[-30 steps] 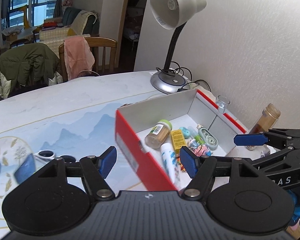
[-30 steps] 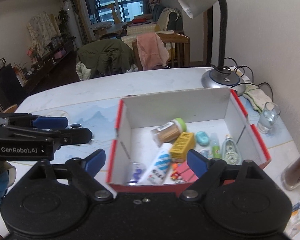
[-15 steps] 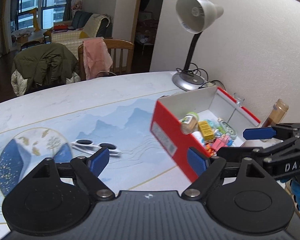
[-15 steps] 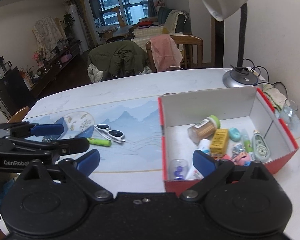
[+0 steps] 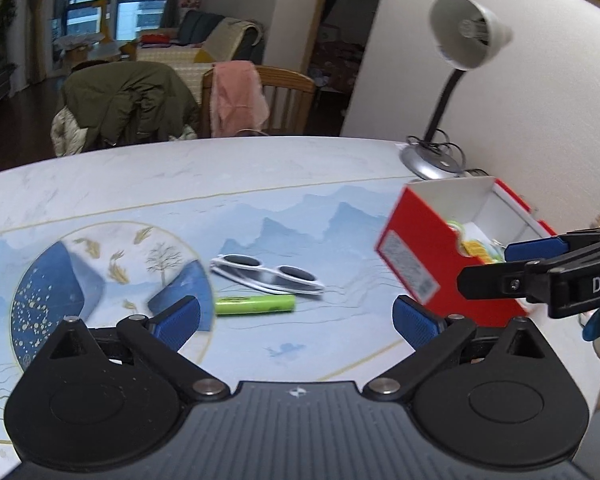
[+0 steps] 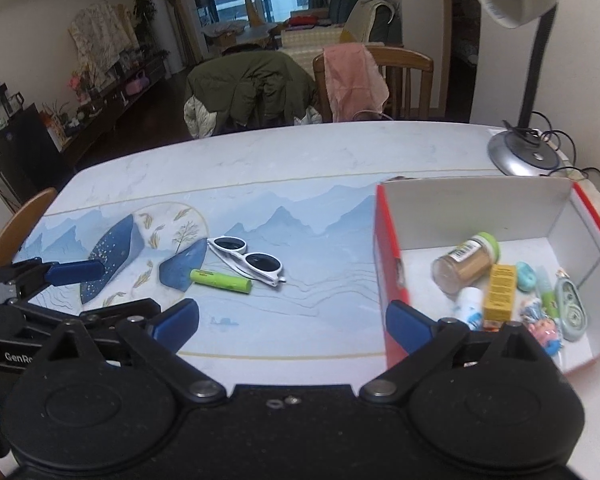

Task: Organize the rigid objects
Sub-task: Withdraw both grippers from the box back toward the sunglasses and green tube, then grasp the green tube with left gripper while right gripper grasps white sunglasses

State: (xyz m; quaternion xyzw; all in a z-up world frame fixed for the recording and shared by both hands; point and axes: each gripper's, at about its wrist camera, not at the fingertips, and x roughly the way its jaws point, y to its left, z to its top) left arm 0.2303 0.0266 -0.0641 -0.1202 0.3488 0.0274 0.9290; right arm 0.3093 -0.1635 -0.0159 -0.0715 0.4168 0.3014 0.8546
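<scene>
White sunglasses (image 5: 266,275) (image 6: 246,260) and a green tube (image 5: 255,304) (image 6: 221,281) lie side by side on the blue table mat. A red box (image 5: 416,256) (image 6: 388,264) with a white inside stands to their right and holds a spice jar (image 6: 464,262), a yellow pack (image 6: 499,291) and several small items. My left gripper (image 5: 296,322) is open and empty, above the mat just in front of the tube. My right gripper (image 6: 292,322) is open and empty, near the box's front left corner. Each gripper shows in the other's view.
A desk lamp (image 5: 452,80) (image 6: 524,148) stands behind the box by the wall, with cables at its base. Chairs draped with a green jacket (image 6: 252,88) and a pink cloth (image 6: 354,76) stand at the table's far edge.
Both grippers have swung left, away from the box. The sunglasses and green tube have come into full view, now ahead of the left gripper. Both stay open and empty.
</scene>
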